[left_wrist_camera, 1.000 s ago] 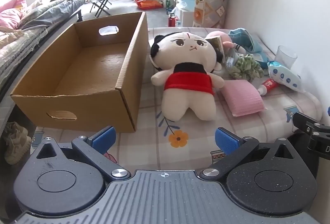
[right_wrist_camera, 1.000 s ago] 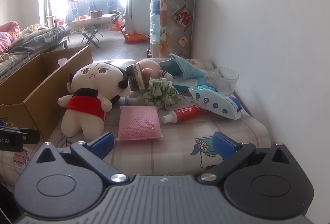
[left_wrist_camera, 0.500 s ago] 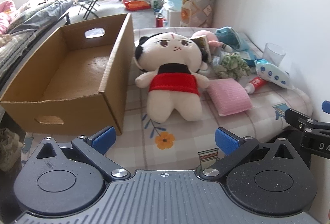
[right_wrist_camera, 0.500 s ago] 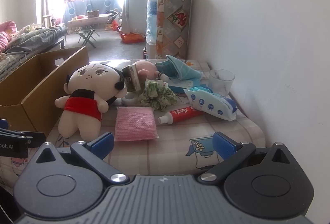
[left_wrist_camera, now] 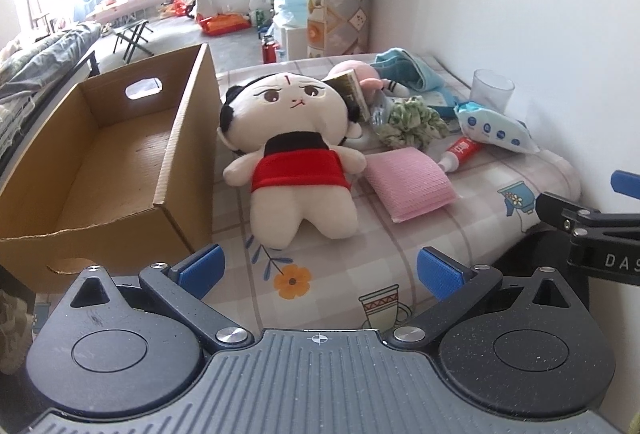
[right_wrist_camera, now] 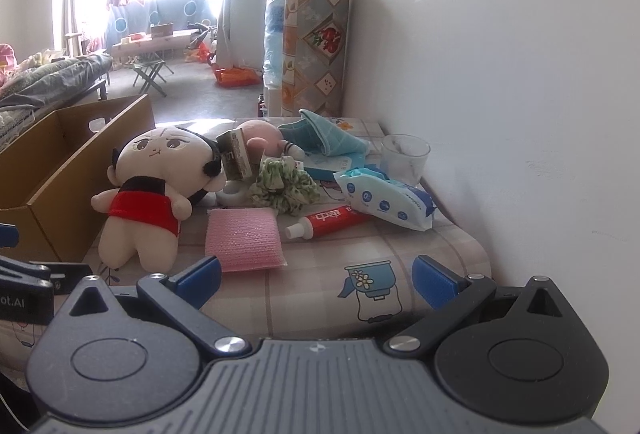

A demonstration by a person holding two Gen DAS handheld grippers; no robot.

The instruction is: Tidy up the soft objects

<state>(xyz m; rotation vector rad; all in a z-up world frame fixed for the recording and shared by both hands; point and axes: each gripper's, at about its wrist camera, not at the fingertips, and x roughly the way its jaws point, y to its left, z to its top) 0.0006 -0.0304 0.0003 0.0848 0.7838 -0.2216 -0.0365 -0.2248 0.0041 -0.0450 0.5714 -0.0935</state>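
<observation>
Landmark for this record: the plush doll point(left_wrist_camera: 300, 158), lying face up on the patterned tablecloth point(left_wrist_camera: 400, 234).

To the left of the doll stands an open cardboard box point(left_wrist_camera: 100, 162), its right wall just beside the doll's arm and head; nothing shows inside it. To the right of the doll, touching or nearly touching its arm, lies a pink sponge pad point(left_wrist_camera: 408, 184). Behind the doll's head on the right side a small carton point(right_wrist_camera: 236, 154) leans against it, with a pink soft toy point(right_wrist_camera: 260, 134) behind that. Further right of the doll sit a green scrunchie point(left_wrist_camera: 412, 120), a red toothpaste tube point(right_wrist_camera: 332, 220), a blue cloth point(right_wrist_camera: 324, 138), a wipes pack point(left_wrist_camera: 492, 128) and a clear cup point(left_wrist_camera: 492, 90) near the wall.

Left gripper point(left_wrist_camera: 318, 270): jaws spread wide, holding nothing, held short of the doll's feet. Right gripper point(right_wrist_camera: 316, 276): jaws likewise spread, holding nothing, positioned short of the sponge pad, to the doll's right.
</observation>
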